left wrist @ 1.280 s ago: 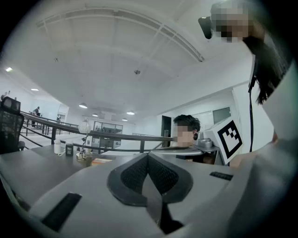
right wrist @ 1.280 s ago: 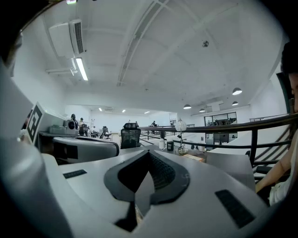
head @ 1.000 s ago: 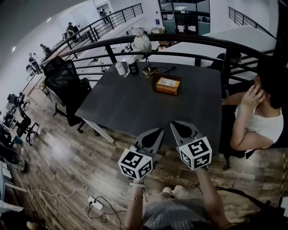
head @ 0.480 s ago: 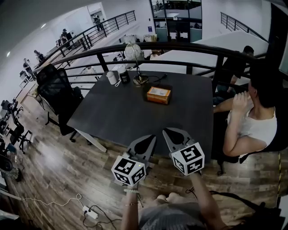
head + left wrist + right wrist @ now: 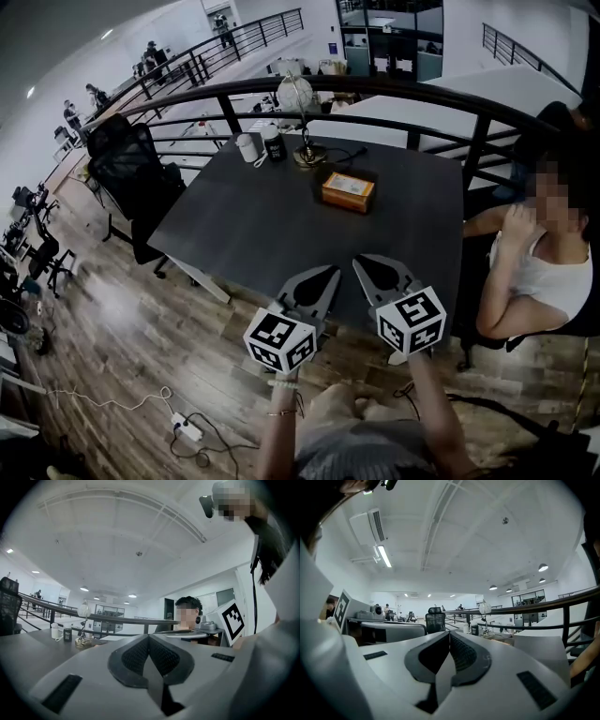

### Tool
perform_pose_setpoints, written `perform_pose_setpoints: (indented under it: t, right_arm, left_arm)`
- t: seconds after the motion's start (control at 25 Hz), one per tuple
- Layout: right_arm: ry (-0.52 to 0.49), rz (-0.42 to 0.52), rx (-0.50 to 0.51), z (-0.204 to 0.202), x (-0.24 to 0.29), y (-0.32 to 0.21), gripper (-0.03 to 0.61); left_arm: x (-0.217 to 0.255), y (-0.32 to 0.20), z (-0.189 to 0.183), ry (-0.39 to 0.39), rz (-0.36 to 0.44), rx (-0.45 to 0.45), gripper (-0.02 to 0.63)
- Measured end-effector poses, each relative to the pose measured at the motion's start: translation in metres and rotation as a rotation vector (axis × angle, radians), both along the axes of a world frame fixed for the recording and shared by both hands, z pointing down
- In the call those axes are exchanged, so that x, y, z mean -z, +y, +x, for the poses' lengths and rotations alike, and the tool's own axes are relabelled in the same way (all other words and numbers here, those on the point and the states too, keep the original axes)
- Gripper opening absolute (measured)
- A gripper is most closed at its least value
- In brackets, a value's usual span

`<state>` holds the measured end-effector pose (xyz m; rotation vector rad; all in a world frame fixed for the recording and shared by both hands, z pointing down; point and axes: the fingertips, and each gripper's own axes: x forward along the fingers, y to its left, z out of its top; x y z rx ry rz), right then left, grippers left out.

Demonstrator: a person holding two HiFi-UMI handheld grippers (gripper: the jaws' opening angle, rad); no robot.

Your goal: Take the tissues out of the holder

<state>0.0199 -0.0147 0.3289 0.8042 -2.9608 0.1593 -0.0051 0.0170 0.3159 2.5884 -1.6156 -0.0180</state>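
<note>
Wooden flooring (image 5: 141, 328) is seen below the near edge of a dark table (image 5: 244, 234), where the left gripper (image 5: 328, 274) and right gripper (image 5: 362, 264) are held side by side, each with jaws pressed together on nothing. Well beyond them at 12 o'clock the tissue holder (image 5: 348, 191) is set on the tabletop, untouched. Farther off at 11 o'clock a lamp (image 5: 306, 150), a dark mug (image 5: 274, 142) and a white cup (image 5: 248, 147) are ranged.

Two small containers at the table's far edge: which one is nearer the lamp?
The dark container. It stands right beside the lamp, while the white container sits further left in the head view, on the dark one's other side.
</note>
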Motion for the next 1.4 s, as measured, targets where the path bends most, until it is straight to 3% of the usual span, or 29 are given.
perform_pose_setpoints:
  t: [0.28,0.88,1.4]
  right_arm:
    - [-0.006,-0.032,0.044,-0.031,-0.009,-0.018,0.014]
    - [-0.027,-0.023,-0.04,-0.102,-0.003,-0.065,0.014]
    - [0.011,-0.025,-0.104,-0.105,-0.014,-0.099,0.014]
  left_arm:
    - [-0.007,-0.019,-0.029,0.005,-0.023,0.022,0.008]
    - [-0.008,-0.063,-0.1,0.007,-0.033,-0.062,0.008]
    - [-0.023,-0.1,-0.111,0.015,-0.061,-0.142,0.008]
